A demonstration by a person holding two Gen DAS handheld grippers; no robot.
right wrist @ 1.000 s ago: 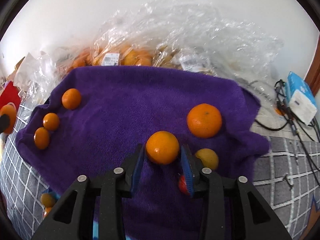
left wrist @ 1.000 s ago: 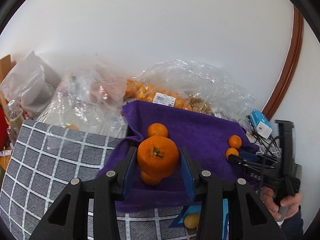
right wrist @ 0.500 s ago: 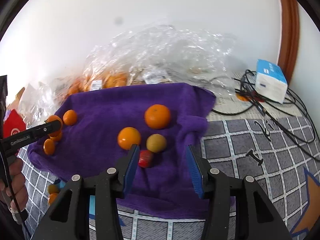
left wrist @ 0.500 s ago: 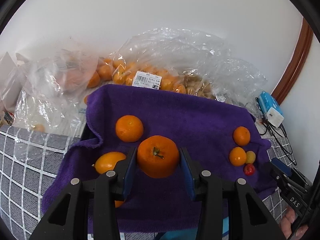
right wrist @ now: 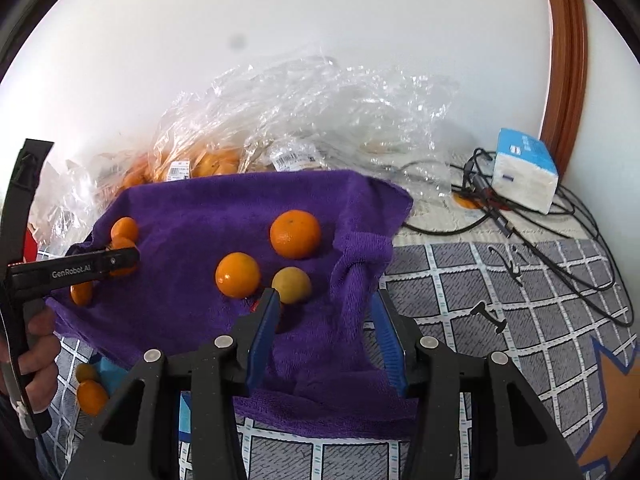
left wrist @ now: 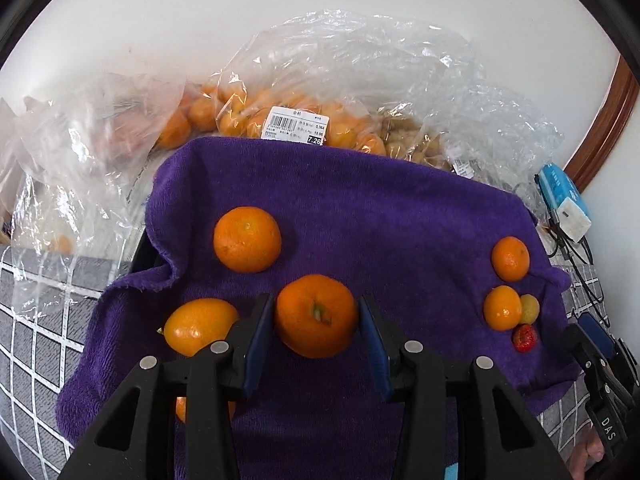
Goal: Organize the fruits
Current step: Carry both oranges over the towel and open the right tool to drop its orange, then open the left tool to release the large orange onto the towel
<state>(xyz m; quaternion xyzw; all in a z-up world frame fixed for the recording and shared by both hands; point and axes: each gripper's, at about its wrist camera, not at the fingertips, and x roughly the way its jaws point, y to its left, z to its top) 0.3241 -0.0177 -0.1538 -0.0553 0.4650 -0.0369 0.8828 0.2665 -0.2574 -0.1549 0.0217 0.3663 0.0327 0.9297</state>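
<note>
Left gripper [left wrist: 316, 300] first: a big orange [left wrist: 316, 316] sits between its jaws, low on the purple towel [left wrist: 380, 220]. Those jaws have just been easing apart, and I read the pads as barely off the skin. A yellow-orange fruit [left wrist: 200, 326] lies just beside its left finger, with another orange [left wrist: 247, 239] a little beyond. My right gripper [right wrist: 326, 304] has also just been opening; it gapes over bare towel, nothing between the jaws. Just past it are a small orange [right wrist: 237, 274], a yellowish fruit [right wrist: 291, 285], then a larger orange [right wrist: 295, 234]. Farthest back, clear bags of fruit [left wrist: 300, 120] against the wall.
</note>
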